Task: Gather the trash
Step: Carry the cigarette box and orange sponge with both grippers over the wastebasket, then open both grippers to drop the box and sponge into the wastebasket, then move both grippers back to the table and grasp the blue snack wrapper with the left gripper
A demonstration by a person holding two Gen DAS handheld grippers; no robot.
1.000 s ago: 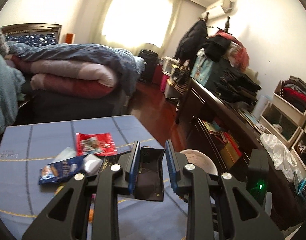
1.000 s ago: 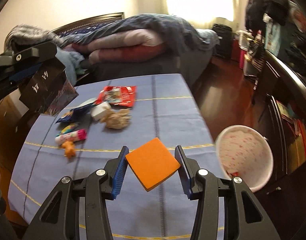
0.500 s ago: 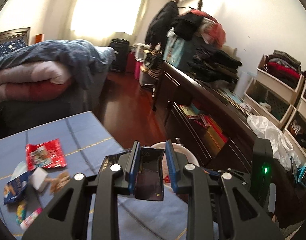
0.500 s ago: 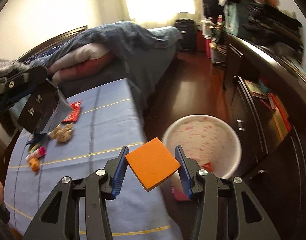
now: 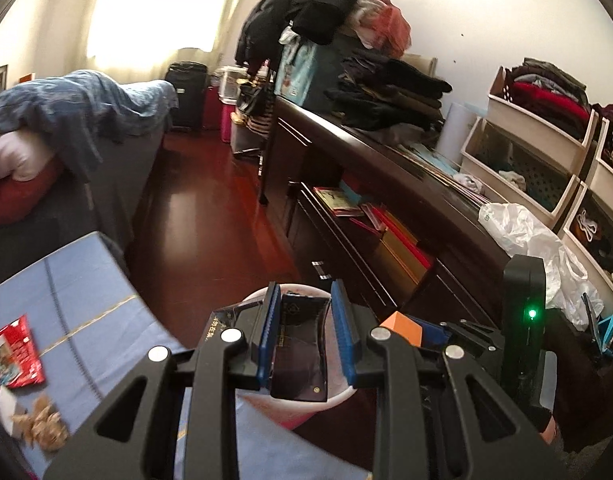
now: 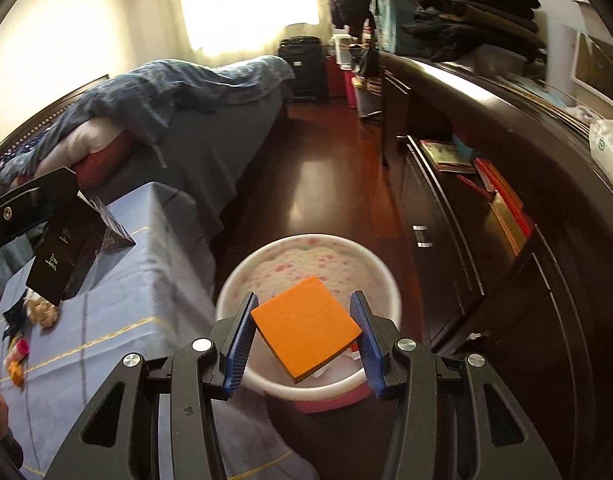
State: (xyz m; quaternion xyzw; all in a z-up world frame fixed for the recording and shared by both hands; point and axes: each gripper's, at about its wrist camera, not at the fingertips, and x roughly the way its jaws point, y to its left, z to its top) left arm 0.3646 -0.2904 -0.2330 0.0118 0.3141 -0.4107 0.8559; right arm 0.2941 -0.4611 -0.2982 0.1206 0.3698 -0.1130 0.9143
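Observation:
My left gripper is shut on an open black carton, held over the near rim of the white trash bin. The carton also shows at the left of the right wrist view. My right gripper is shut on an orange square pad, held above the white bin on the floor beside the table. The pad shows to the right in the left wrist view.
A blue-clothed table holds leftover wrappers: a red packet, crumpled brown paper, small colourful bits. A dark dresser stands right of the bin, a bed behind. Red wood floor lies between.
Both grippers have swung right, from over the table to over the bin, each still holding its item.

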